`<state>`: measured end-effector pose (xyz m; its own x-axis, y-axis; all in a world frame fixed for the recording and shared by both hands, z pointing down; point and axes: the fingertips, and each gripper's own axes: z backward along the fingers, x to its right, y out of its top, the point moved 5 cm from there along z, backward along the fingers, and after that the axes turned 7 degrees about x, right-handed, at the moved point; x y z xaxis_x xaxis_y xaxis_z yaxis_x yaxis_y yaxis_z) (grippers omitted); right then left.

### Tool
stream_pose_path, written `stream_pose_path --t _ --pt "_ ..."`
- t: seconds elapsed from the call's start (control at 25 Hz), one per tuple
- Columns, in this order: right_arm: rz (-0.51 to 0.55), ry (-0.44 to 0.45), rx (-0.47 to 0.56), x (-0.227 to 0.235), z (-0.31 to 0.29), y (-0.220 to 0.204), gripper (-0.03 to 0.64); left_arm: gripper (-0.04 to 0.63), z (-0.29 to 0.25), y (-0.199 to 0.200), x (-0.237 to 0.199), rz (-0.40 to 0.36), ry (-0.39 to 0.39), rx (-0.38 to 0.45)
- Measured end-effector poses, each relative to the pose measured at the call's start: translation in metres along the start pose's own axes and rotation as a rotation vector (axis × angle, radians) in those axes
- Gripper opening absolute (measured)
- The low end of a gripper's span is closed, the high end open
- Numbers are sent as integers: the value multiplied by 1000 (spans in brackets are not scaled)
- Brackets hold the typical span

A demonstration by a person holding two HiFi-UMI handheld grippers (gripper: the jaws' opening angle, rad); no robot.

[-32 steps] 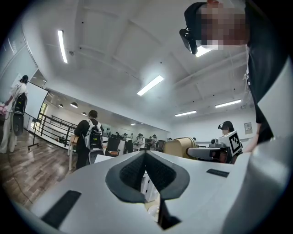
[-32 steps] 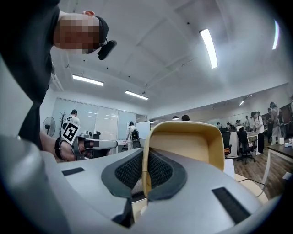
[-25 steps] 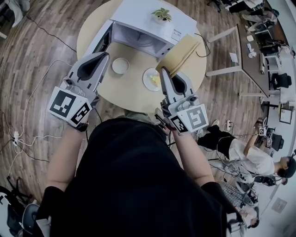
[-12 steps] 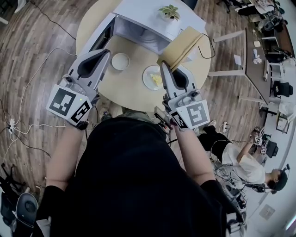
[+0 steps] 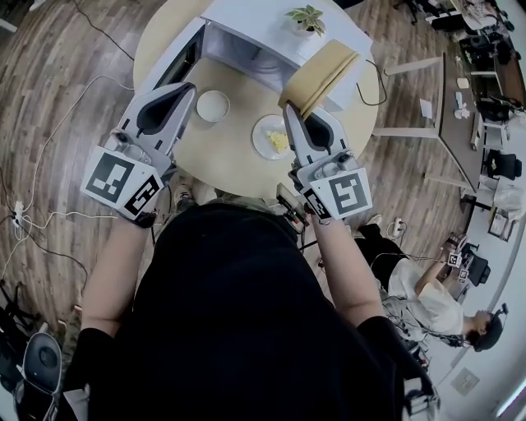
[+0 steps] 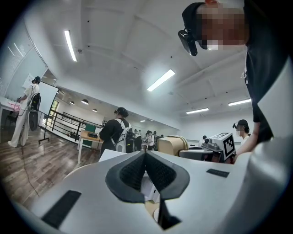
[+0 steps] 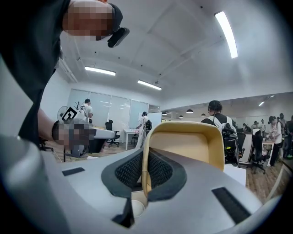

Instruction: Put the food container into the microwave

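The yellow food container (image 5: 322,72) is in the upper middle of the head view, raised on its edge before the open white microwave (image 5: 271,29). The right gripper (image 5: 289,111) has its fingers (image 7: 129,171) closed on the container's thin rim. The left gripper (image 5: 187,89), at the left, has its fingers pressed together on nothing. A small bowl (image 5: 213,105) and a plate (image 5: 271,137) lie on the round table (image 5: 230,164).

One table (image 5: 230,160); one microwave (image 5: 263,20) at its twelve o'clock, one plant (image 5: 306,16), one food container (image 5: 325,70), and two dishes: bowl (image 5: 213,105) at nine, plate (image 5: 259,141) at five.
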<state>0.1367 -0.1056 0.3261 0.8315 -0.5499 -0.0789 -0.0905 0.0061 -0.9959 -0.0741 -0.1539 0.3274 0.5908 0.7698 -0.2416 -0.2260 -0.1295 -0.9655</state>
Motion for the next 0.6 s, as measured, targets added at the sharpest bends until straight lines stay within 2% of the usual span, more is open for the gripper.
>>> stream_pose_path --t 0.4,0.6 --pt "13 66 -34 5 -18 -17 25 20 0 -2 -6 -1 42 -1" --pt "102 124 -57 -3 -35 -20 25 20 2 -6 -12 7 68 -12"
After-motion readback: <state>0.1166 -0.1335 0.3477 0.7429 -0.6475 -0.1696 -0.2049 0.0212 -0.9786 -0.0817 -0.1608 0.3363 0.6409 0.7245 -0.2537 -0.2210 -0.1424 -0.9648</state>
